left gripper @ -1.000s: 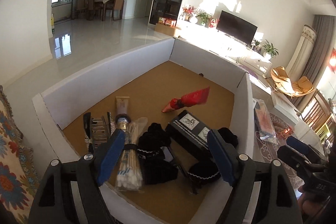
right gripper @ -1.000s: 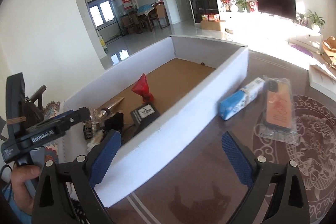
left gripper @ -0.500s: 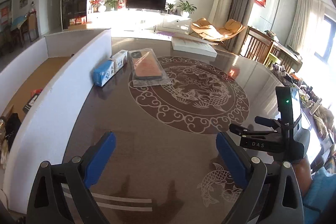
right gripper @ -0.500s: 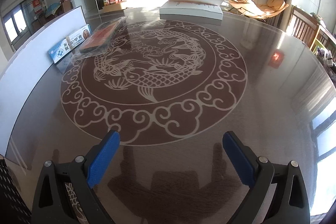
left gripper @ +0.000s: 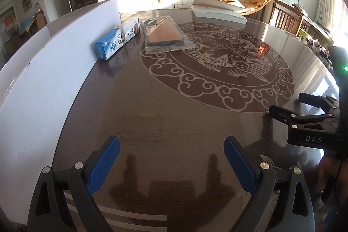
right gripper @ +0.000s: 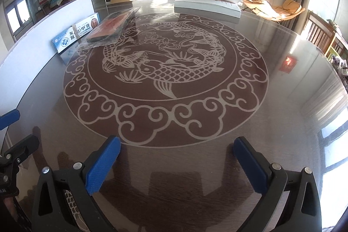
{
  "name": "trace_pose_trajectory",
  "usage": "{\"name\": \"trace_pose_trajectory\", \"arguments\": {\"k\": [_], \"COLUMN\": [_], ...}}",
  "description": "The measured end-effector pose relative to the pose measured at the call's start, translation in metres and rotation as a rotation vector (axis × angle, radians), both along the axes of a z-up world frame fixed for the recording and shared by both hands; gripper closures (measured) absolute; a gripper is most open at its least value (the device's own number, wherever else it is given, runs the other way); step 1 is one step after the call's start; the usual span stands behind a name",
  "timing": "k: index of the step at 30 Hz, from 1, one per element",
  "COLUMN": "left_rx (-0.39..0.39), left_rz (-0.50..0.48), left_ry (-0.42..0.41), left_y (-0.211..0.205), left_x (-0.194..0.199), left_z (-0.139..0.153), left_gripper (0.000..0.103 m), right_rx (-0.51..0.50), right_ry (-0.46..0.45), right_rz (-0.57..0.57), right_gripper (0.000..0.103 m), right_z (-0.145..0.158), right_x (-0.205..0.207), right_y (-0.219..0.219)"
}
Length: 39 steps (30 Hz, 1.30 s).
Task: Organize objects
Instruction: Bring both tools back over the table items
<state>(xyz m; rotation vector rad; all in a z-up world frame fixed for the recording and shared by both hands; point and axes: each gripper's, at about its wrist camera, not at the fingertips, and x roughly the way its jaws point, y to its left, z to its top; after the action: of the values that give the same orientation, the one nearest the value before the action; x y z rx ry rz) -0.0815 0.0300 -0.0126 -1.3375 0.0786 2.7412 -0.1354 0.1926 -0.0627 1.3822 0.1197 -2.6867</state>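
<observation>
Both cameras off the white box (left gripper: pixel 43 71) onto bare table (left gripper: pixel 174 112), jaws apart, empty; hand (left gripper: pixel 326 169) only leftward.

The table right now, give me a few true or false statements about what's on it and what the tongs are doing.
1. The blue and white box lies beside the white wall. True.
2. The left tongs grip the box. False: they are open and empty.
3. The bagged phone case sits on the table. True.
4. The right tongs are shut. False: they stand wide open, holding nothing.
5. The phone case is stacked on the box. False: it lies beside it.
</observation>
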Motion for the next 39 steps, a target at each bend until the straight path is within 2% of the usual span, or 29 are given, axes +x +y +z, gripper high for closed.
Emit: {"name": "trace_pose_trajectory", "arguments": {"k": [12,21,25,39], "left_rx": [0.005,-0.007,-0.009,-0.005], "left_rz": [0.043,0.048,0.058,0.081], "left_ry": [-0.076,-0.077,-0.081,-0.081], "left_y": [-0.006,-0.006,-0.008,-0.012], "left_x": [-0.005,-0.005,-0.005,-0.006], "left_z": [-0.013,-0.013,-0.014,-0.014], "left_gripper": [0.006,0.005,0.000,0.000], "right_rx": [0.000,0.000,0.000,-0.001], "right_ry": [0.000,0.000,0.000,0.000], "right_rz": [0.000,0.000,0.000,0.000], "right_gripper": [0.000,0.000,0.000,0.000], "right_z": [0.000,0.000,0.000,0.000], "right_x": [0.000,0.000,0.000,0.000], "right_y": [0.000,0.000,0.000,0.000]}}
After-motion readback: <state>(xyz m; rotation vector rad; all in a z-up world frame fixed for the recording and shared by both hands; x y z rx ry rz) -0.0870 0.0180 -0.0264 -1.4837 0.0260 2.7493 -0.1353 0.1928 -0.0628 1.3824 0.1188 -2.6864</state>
